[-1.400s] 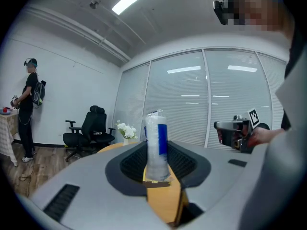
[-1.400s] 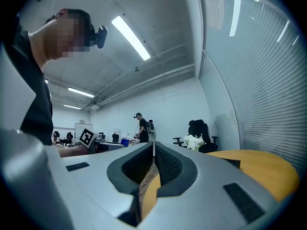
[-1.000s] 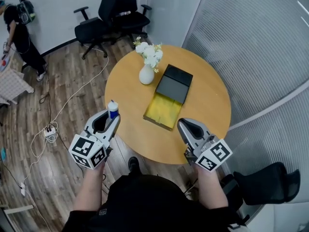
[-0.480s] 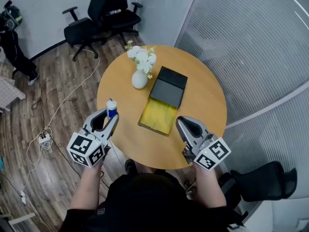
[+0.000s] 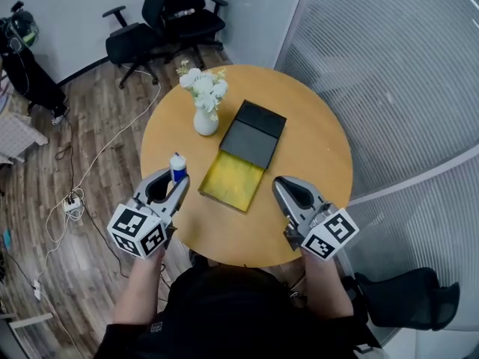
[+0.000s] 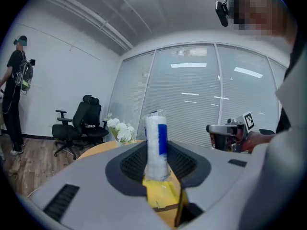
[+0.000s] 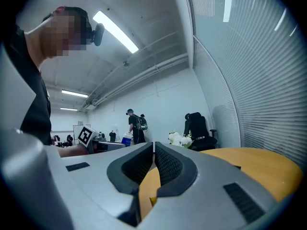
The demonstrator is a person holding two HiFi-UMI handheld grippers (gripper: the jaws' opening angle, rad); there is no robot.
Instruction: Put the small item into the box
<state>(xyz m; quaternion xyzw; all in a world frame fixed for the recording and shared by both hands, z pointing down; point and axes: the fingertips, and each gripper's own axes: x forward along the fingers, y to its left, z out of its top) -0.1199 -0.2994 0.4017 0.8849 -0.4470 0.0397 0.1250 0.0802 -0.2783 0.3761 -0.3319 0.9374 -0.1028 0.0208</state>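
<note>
Between the left jaws: the left gripper (image 5: 178, 179) is clenching a small white bottle (image 5: 177, 166) with a blue label; the bottle is standing upright, its top rising past the jaw tips.
Bottle's place: it is hanging at the near-left edge of the desk (image 5: 318, 152), well outside the box; whether its base is touching the wood cannot be told.
Right jaws: the right gripper (image 5: 280, 187) is keeping its jaws pressed together with nothing between them, over the near-right part of the desk.
Box: the open box (image 5: 230, 179), yellow inside, is lying between the two grippers and a little beyond them, with its black lid (image 5: 256, 132) lying against its far end.
Vase: a white vase (image 5: 204, 120) of white flowers is standing just left of the lid.
Floor: black office chairs (image 5: 161, 21) are standing beyond the desk, cables (image 5: 97, 163) are trailing over the wood floor at the left, and a person (image 5: 26, 73) is standing at the far left.
</note>
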